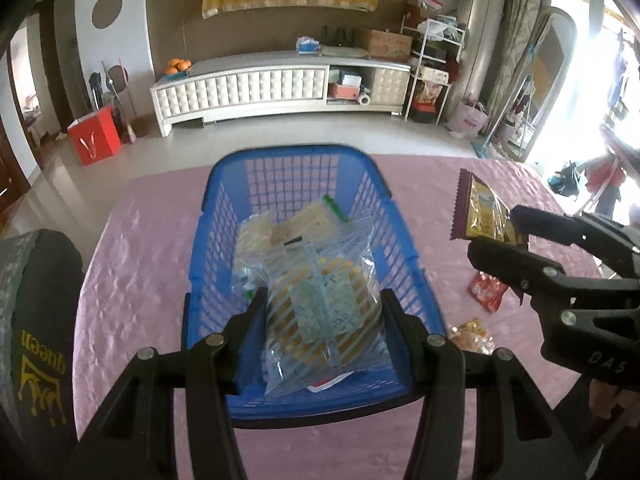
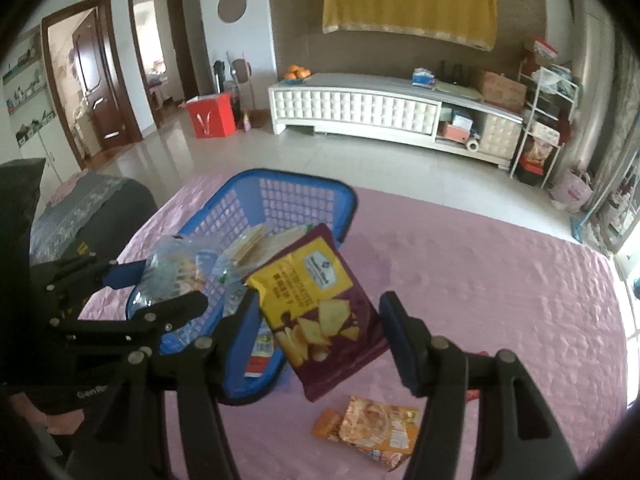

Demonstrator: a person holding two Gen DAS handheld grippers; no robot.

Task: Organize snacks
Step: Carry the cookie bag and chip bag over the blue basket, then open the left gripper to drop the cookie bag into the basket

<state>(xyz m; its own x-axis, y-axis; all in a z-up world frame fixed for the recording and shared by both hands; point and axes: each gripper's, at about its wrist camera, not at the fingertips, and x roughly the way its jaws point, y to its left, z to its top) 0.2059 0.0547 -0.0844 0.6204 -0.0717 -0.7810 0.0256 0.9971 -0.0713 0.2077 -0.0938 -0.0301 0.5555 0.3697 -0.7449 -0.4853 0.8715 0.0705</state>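
A blue plastic basket [image 1: 292,152] stands on the pink tablecloth and holds cracker packs [image 1: 312,220]. My left gripper [image 1: 324,312] is shut on a clear striped bag of yellow snacks [image 1: 328,292], which hangs just above the basket's near end. To its right, my right gripper [image 1: 496,232] grips a purple and yellow chip packet [image 1: 478,212] in the air. In the right wrist view the chip packet [image 2: 320,312] sits tilted between the right gripper [image 2: 320,316] fingers, beside the basket [image 2: 304,178]. The left gripper [image 2: 160,286] and its striped bag [image 2: 172,272] show at the left.
A red packet [image 1: 486,290] and an orange packet [image 1: 470,334] lie loose on the cloth right of the basket; the orange packets [image 2: 376,426] lie under my right gripper. A dark cushion with gold lettering [image 1: 36,320] borders the table's left side. A white cabinet [image 1: 280,84] stands across the floor.
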